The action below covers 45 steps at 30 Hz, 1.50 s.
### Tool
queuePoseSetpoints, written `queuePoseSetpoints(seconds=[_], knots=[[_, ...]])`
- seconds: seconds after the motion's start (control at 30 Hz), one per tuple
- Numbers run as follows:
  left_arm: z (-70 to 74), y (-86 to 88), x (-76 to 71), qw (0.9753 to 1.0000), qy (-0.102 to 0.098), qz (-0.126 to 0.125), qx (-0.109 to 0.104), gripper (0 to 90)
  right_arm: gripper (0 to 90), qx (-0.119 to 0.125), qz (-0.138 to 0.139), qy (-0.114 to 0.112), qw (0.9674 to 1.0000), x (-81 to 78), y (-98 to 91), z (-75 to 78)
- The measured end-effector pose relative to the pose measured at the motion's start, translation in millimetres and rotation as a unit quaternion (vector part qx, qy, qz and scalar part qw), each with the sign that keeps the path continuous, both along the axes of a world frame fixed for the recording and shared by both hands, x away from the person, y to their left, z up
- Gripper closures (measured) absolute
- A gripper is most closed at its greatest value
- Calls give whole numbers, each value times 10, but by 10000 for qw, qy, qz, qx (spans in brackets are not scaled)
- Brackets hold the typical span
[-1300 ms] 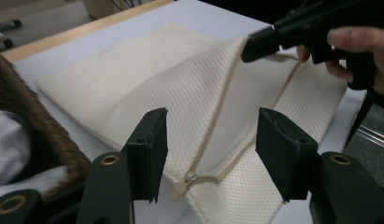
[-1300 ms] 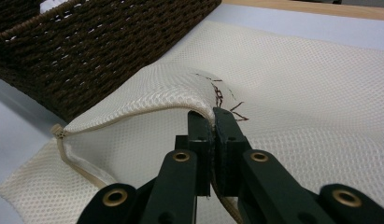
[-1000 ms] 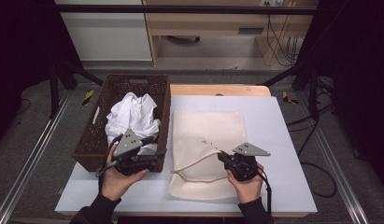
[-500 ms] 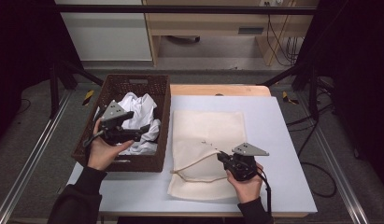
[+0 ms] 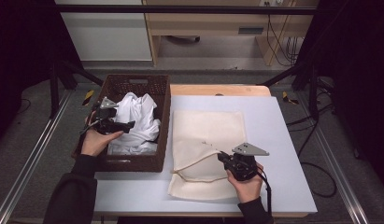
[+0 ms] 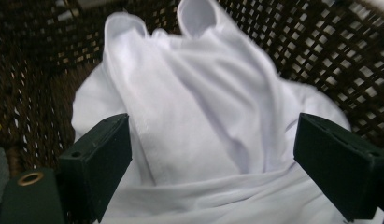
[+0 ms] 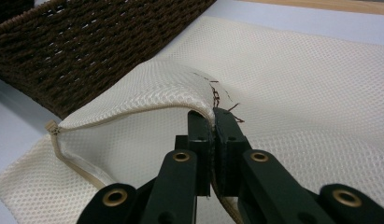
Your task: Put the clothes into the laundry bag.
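Note:
A crumpled white cloth [image 5: 138, 116] lies in the brown wicker basket [image 5: 164, 121] at the table's left. My left gripper [image 5: 126, 125] hovers over the basket's left side and points at the cloth. Its jaws have just been opening and stand wide apart. In the left gripper view [image 6: 213, 135] the white cloth [image 6: 194, 93] bulges between the jaws, and the pads do not press on it. A cream mesh bag [image 5: 206, 135] lies flat beside the basket. My right gripper [image 5: 222, 158] is shut on the bag's zip edge and holds it raised, as the right gripper view [image 7: 213, 116] shows on the mesh bag [image 7: 297, 70].
The basket's woven wall [image 7: 87, 42] stands close to the left of the bag. The pale blue tabletop [image 5: 283, 126] stretches to the right of the bag. A wooden board [image 5: 217, 89] lies at the table's far edge. Metal rails run along both sides.
My left hand moved from the basket's near right corner to its left side, over the white cloth, and its jaws spread wider. The right hand and the bag kept still.

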<state>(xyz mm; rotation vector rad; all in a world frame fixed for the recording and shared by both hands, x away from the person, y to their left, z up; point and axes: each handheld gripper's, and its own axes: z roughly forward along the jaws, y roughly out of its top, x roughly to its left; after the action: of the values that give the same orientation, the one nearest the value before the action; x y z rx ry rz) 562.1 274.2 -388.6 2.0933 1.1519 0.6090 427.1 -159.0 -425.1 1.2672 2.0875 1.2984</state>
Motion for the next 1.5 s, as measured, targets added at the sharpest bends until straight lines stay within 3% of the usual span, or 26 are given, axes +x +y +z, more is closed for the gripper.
queuePoseSetpoints(seconds=[0.27, 0.43, 0.63, 0.67, 0.77, 1.1, 1.33, 1.5], knots=[[-222, -50, 111, 9980, 506, -121, 352, 61, 870, -61, 13, 44, 10000, 8, 20, -21], [-363, -92, 170, 9939, 810, -214, 711, 31, 869, -50, 19, 45, 10000, 5, 21, -15], [-431, -110, 203, 9915, 1025, -149, 784, 32, 868, -76, 36, 33, 10000, 9, 21, -20], [-449, -113, 210, 9902, 1100, -136, 849, 42, 868, -78, 36, 33, 10000, 9, 21, -20], [-471, -126, 217, 9872, 1245, -120, 987, 90, 868, -77, 39, 34, 10000, 10, 22, -21], [-464, -140, 196, 9835, 1496, -57, 1015, 336, 868, -77, 44, 46, 9999, 7, 21, -18], [-375, -154, 169, 9796, 1719, 245, 1011, 515, 868, -73, 47, 56, 9999, 6, 22, -21], [-316, -153, 143, 9797, 1736, 357, 936, 606, 868, -64, 41, 71, 9999, 4, 22, -22]])
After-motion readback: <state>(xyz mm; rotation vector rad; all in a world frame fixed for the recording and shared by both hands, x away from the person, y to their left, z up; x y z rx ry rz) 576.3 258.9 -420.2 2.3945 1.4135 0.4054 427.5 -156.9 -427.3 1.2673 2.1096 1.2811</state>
